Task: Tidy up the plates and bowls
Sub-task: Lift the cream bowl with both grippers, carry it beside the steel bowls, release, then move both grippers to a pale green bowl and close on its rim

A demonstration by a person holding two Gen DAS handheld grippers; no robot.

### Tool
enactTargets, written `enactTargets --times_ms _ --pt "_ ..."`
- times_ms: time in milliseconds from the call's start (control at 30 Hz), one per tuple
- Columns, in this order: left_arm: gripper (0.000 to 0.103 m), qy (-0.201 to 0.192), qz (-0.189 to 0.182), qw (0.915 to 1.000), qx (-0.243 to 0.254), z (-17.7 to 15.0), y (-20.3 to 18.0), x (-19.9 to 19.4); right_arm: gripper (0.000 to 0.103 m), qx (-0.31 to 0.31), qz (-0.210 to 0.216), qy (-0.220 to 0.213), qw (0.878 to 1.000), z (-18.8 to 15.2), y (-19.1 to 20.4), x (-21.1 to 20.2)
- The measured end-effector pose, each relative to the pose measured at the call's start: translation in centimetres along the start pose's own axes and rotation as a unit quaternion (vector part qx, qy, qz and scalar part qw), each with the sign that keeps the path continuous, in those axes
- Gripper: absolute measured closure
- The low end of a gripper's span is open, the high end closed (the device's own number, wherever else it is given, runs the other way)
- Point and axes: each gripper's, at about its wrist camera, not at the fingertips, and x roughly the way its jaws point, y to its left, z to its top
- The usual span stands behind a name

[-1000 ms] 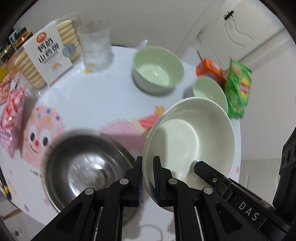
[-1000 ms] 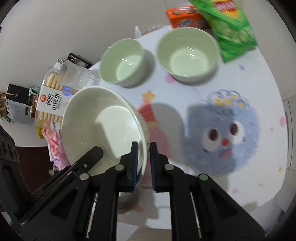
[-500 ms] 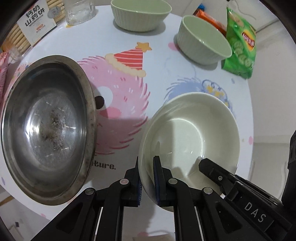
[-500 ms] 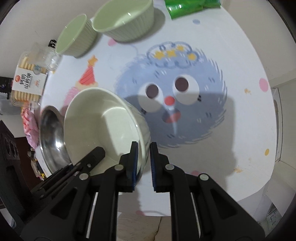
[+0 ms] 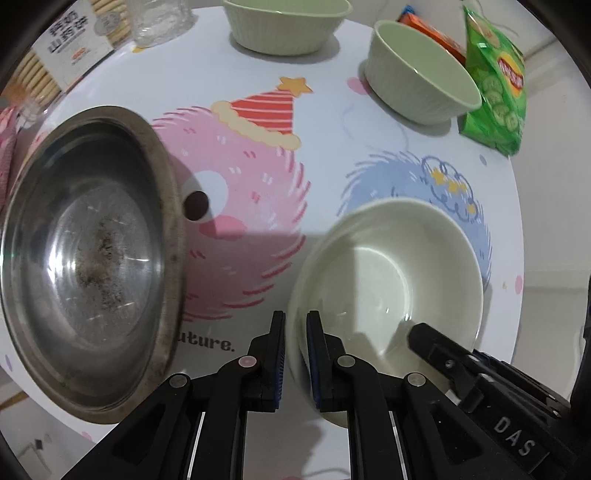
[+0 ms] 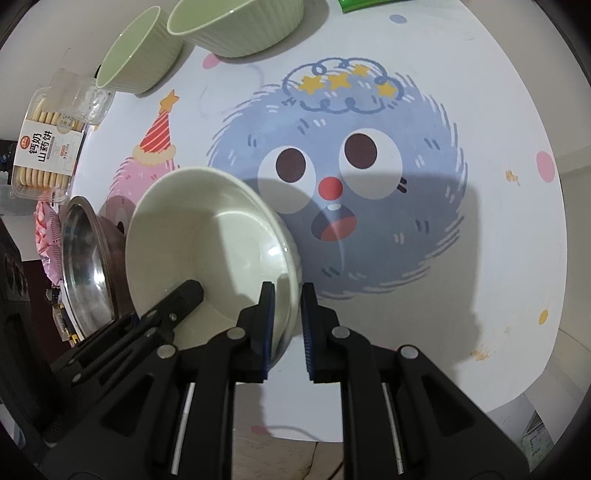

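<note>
Between your left hand-held gripper [image 5: 295,354] fingers sits the near-left rim of the white bowl [image 5: 388,273], pinched narrow; the steel basin [image 5: 85,258] lies left. From the right wrist, your right hand-held gripper [image 6: 284,325] clamps the opposite rim, bowl tilted above the table [image 6: 480,258].

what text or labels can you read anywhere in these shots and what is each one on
"钙奶山药饼": label of the clear biscuit box.
"uture.": printed on the tablecloth; its start is hidden by the steel bowl.
"DAS": on the right gripper body, seen from the left wrist.
"Lay's": logo on the green chip bag, blurred but recognisable.
Orange packet: print too blurred to read.
</note>
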Motion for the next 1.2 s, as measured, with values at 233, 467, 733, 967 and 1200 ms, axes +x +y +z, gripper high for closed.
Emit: enactTargets --times_ms 233,467,733,967,1200 --pt "0.036 -0.045 -0.03 0.9982 -0.026 0.7 0.4 -3.0 0.048 -0.008 0.001 -0.059 0.998 1.0 -1.3 -4.3" --pt "0.0 -0.09 -0.047 0.9946 -0.022 2.6 0.2 -7.3 0.0 -0.023 -0.009 -0.134 0.991 3.4 -1.4 -9.2" --pt "0.0 -0.098 -0.03 0.9946 -0.02 6.4 1.3 -8.6 0.0 -0.039 0.008 -0.135 0.99 6.6 1.4 -10.0" --pt "0.0 -0.092 -0.025 0.9936 -0.061 11.9 3.8 -7.8 0.0 -0.095 0.023 -0.114 0.989 12.0 7.7 -8.6" --pt "0.0 -0.086 -0.011 0.9911 -0.101 17.2 5.3 -6.3 0.0 -0.168 0.011 -0.086 0.982 18.8 13.3 -6.5"
